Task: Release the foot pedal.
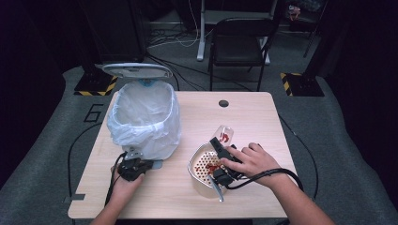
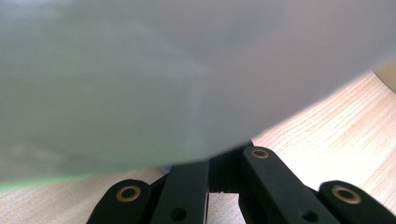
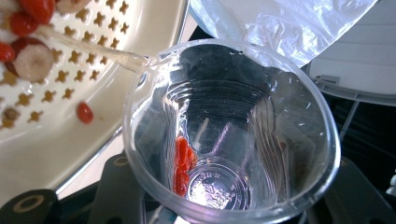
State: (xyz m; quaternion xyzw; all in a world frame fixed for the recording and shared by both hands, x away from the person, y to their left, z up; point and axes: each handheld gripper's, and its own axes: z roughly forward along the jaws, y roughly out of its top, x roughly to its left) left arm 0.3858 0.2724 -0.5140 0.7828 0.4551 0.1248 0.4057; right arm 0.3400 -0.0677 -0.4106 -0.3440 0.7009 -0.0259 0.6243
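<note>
Right gripper [image 1: 224,154] clamps the clear cup [image 3: 231,133], tipped over the colander [image 1: 199,176]; most fruit is strained out, a few red bits cling inside. Left gripper [image 1: 133,165], jaws closed, sits at the bin's bag [image 1: 143,119].

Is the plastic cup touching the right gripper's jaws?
Touching. In the right gripper view the clear plastic cup sits clamped between the right gripper's two black jaws.
</note>
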